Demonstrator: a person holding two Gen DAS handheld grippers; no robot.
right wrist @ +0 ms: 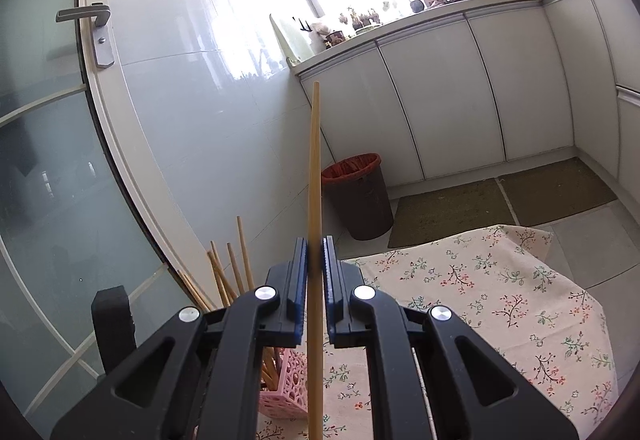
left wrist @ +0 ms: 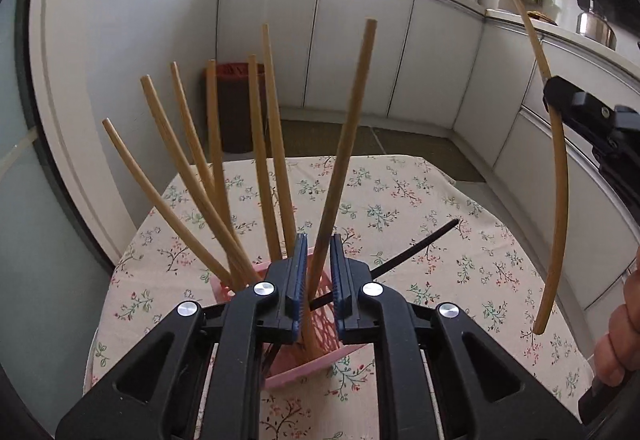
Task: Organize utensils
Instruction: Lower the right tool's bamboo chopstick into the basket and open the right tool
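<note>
A pink perforated holder (left wrist: 320,336) stands on the floral tablecloth and holds several wooden chopsticks (left wrist: 216,192). My left gripper (left wrist: 318,272) is right over the holder, its jaws slightly apart around one upright chopstick (left wrist: 348,144) that stands in the holder. A black chopstick (left wrist: 416,250) lies on the cloth beyond. My right gripper (right wrist: 316,272) is shut on a single wooden chopstick (right wrist: 314,176), held upright above the table; this chopstick (left wrist: 558,176) also shows at the right of the left wrist view. The holder (right wrist: 288,392) sits low left in the right wrist view.
The table wears a floral cloth (left wrist: 440,208). A brown bin with a red liner (right wrist: 360,196) stands on the floor by white cabinets (right wrist: 460,96). A glass door (right wrist: 48,180) is at the left. My hand (left wrist: 620,340) shows at the right edge.
</note>
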